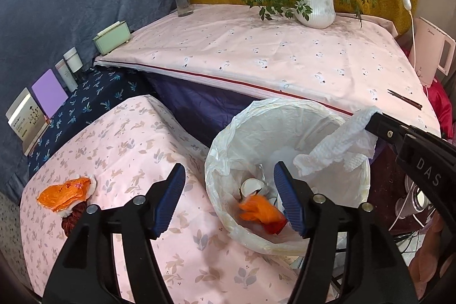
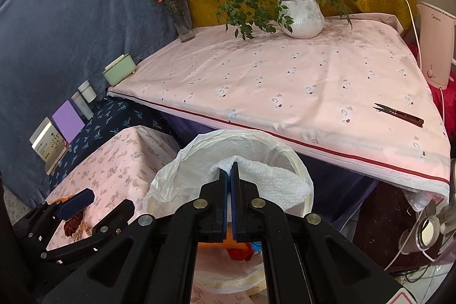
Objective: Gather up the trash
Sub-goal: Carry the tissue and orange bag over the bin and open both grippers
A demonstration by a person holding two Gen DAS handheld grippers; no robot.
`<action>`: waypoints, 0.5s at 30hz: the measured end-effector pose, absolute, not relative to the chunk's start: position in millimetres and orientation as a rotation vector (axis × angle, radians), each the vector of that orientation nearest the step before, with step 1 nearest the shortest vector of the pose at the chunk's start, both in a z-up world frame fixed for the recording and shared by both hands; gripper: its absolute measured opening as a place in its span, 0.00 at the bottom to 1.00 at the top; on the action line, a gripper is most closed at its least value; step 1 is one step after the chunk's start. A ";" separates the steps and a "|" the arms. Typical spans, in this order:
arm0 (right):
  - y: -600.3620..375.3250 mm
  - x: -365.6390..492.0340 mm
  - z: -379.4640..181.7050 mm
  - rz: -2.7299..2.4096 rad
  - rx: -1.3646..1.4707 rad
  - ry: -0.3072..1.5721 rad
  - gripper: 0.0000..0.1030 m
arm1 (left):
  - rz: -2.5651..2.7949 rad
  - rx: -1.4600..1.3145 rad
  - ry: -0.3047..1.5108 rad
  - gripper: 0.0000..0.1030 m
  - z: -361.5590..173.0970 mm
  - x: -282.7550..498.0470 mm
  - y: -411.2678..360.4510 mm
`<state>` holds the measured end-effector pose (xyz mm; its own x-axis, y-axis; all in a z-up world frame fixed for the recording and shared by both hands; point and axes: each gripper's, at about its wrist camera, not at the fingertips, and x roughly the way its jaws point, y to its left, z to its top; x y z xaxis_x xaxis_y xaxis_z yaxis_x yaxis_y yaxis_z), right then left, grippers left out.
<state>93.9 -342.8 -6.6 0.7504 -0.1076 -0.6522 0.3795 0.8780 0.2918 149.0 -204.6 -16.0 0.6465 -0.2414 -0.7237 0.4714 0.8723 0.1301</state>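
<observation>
Tissue (image 2: 273, 181) hung pinched in my right gripper (image 2: 231, 170) directly over the bin (image 1: 219, 150), needing only release. My left gripper (image 1: 229, 198) stood spread and empty above the bin's near rim, orange wrapper (image 1: 260, 211) below.

The kettle (image 2: 436, 44) reads "Midea"; the right gripper (image 1: 373, 118) shows "DAS".
</observation>
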 end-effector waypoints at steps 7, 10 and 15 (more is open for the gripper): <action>-337.0 97.6 -4.6 -0.274 0.416 0.671 0.07 | -0.404 0.312 0.767 0.65 -15.9 150.1 -200.1; -334.8 99.0 -4.9 -0.274 0.414 0.675 0.12 | -0.400 0.307 0.764 0.65 -14.7 149.4 -197.4; -330.1 98.0 -2.3 -0.278 0.405 0.661 0.36 | -0.390 0.297 0.764 0.65 -12.9 149.8 -191.5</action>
